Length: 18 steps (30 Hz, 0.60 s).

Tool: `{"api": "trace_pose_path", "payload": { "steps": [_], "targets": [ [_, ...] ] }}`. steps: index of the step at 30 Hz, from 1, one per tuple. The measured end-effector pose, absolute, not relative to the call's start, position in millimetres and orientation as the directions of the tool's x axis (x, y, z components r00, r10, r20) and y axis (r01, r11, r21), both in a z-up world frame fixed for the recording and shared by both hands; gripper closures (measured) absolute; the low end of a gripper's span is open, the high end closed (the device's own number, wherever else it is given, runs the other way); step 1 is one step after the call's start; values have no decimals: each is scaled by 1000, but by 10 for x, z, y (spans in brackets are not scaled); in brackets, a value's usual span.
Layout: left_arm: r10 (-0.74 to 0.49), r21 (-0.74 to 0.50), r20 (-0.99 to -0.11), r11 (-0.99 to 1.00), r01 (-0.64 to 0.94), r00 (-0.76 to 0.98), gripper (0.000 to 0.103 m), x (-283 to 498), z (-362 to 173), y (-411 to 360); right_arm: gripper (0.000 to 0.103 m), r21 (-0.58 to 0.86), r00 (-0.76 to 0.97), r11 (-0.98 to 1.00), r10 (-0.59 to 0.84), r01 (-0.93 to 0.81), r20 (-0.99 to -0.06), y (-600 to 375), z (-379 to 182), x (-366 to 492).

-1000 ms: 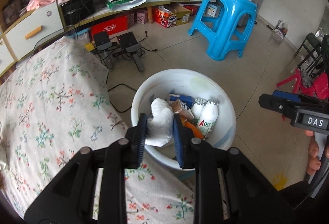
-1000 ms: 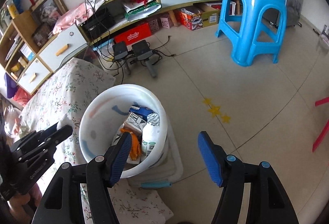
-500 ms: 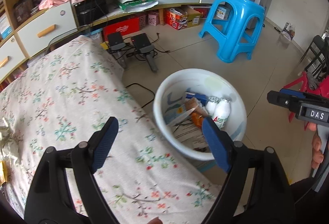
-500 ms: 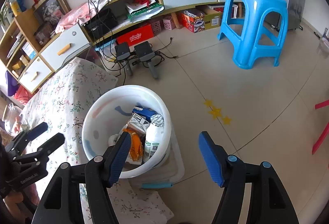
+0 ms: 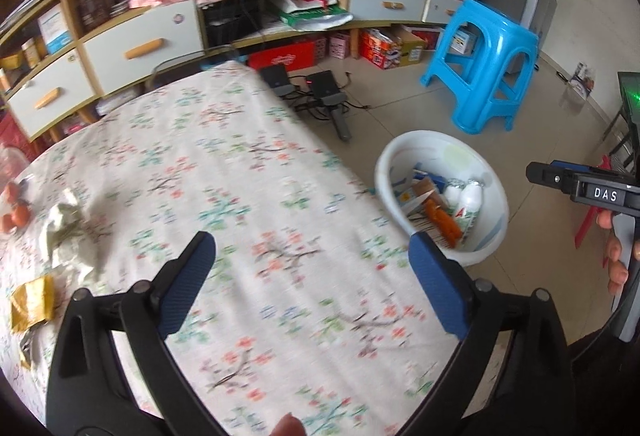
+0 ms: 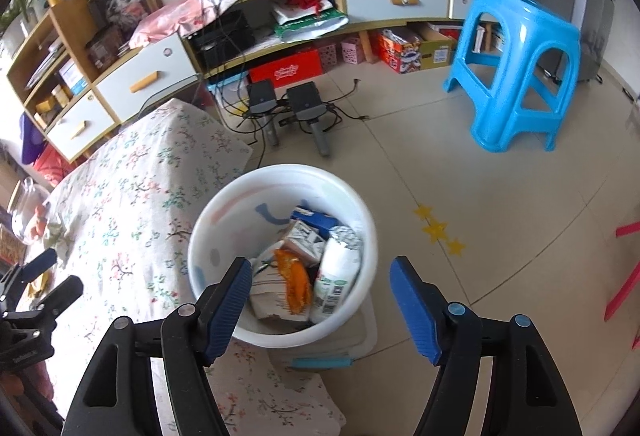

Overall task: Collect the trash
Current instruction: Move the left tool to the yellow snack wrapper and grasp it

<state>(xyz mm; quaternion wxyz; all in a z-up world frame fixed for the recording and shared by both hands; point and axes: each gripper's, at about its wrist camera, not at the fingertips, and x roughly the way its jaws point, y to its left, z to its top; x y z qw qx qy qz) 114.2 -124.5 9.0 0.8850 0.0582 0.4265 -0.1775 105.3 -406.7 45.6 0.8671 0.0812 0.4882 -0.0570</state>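
1. Covering the desk (image 5: 248,171), a floral cloth fills most of the left wrist view.
2. White bucket (image 6: 224,220) stands on the floor just beside the desk, holding a white bottle (image 6: 336,276), an orange wrapper (image 6: 294,278) and cartons.
3. Left gripper (image 5: 312,256) hangs over the cloth, its jaws just spread wide, nothing between them.
4. Right gripper (image 6: 320,284) hovers above the bucket, jaws apart, holding nothing.
5. Crumpled paper (image 5: 66,226) and a gold wrapper (image 5: 32,302) lie on the desk's left side.
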Motion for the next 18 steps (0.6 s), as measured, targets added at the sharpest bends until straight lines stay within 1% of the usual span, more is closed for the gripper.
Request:
{"api": "trace_pose_path", "payload": {
  "steps": [5,7,8,18],
  "targets": [
    [-201,-19,-779,955,297,594,3,1079,93,-876,24,65,526,990,-10,124,-850,-3764,500,1108],
    [-165,-2,-779,965,261,605,3,1059,90,-689,19,54,527,993,-9,104,-850,-3635,504,1145],
    [-148,5,-779,970,243,610,2,1055,93,-606,17,49,528,994,-8,94,-849,-3565,504,1164],
    [34,30,-811,999,-16,584,2,1081,40,525,17,37,511,999,35,-6,-859,-2845,429,1407]
  ]
}}
